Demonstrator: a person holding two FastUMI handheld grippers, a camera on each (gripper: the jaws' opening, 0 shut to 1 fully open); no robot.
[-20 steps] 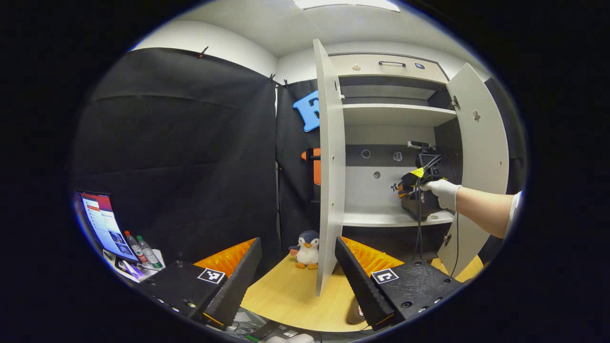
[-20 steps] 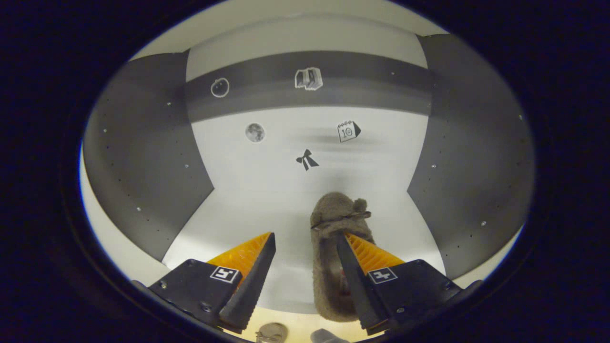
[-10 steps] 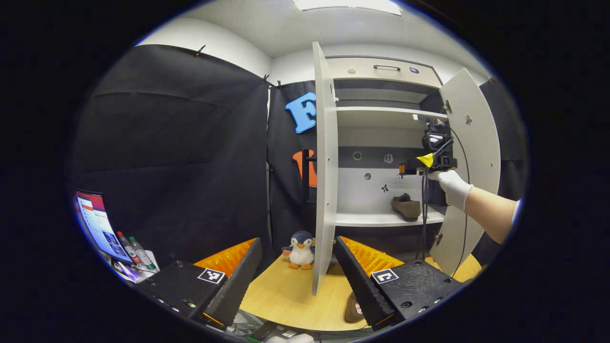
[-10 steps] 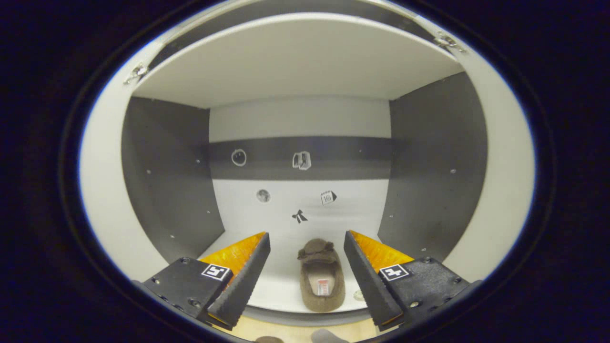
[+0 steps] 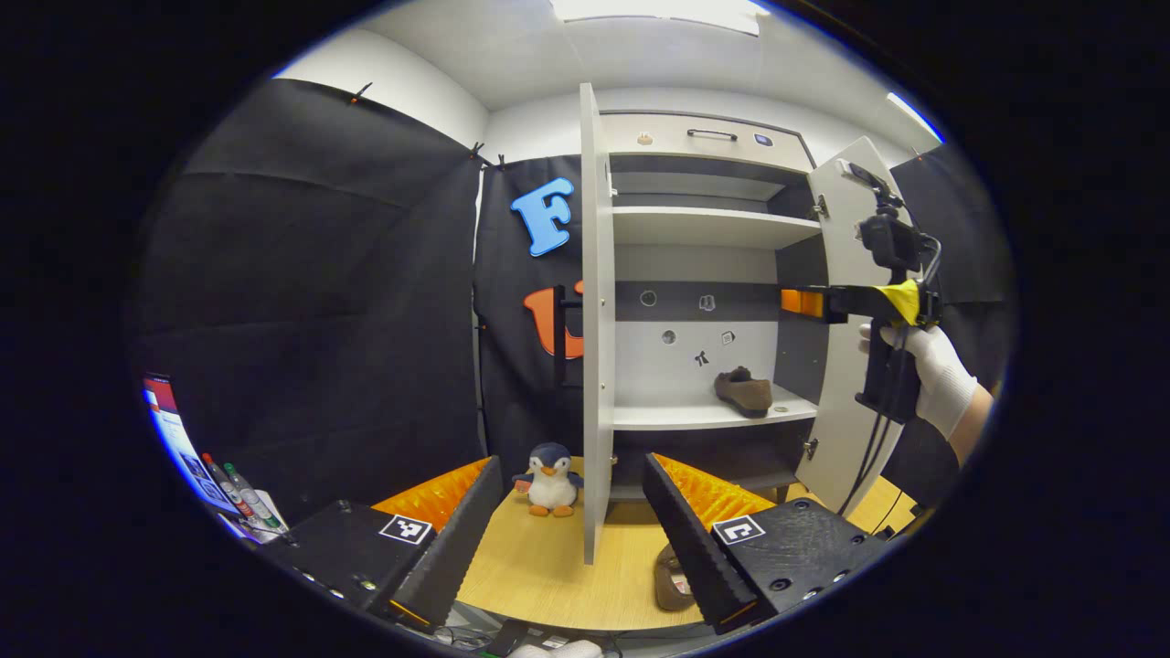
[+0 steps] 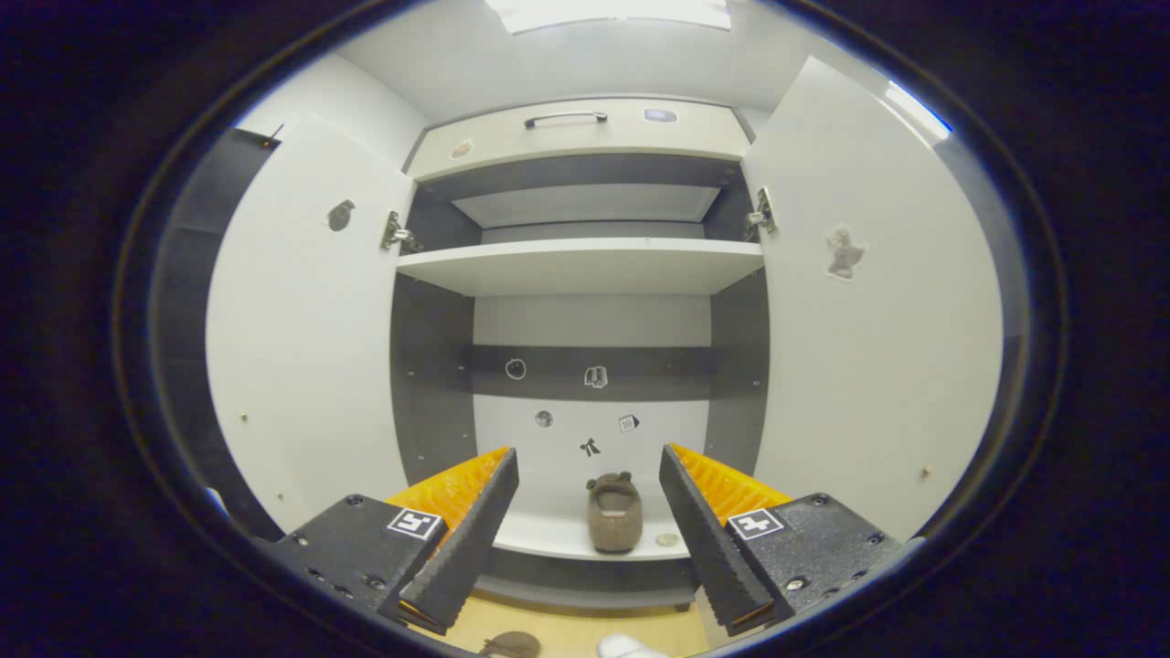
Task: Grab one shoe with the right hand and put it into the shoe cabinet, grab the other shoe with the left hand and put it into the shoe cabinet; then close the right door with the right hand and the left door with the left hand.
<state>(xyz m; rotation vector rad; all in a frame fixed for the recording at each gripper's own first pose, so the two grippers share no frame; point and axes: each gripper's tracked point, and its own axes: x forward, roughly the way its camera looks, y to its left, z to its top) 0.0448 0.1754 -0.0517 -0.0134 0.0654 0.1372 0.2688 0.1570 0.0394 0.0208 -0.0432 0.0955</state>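
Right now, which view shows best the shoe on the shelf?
The right gripper view: the shoe lies centred between the open fingers, seen heel-on with both doors wide. The left gripper view shows it side-on, farther off.

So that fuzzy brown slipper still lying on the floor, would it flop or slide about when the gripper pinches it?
The slipper on the floor looks soft and plush like its mate on the cabinet shelf, so it probably squashes and sags a little when pinched. It likely weighs little for its size. Its fuzzy surface should grip rather than slip, and its flat sole makes rolling unlikely.
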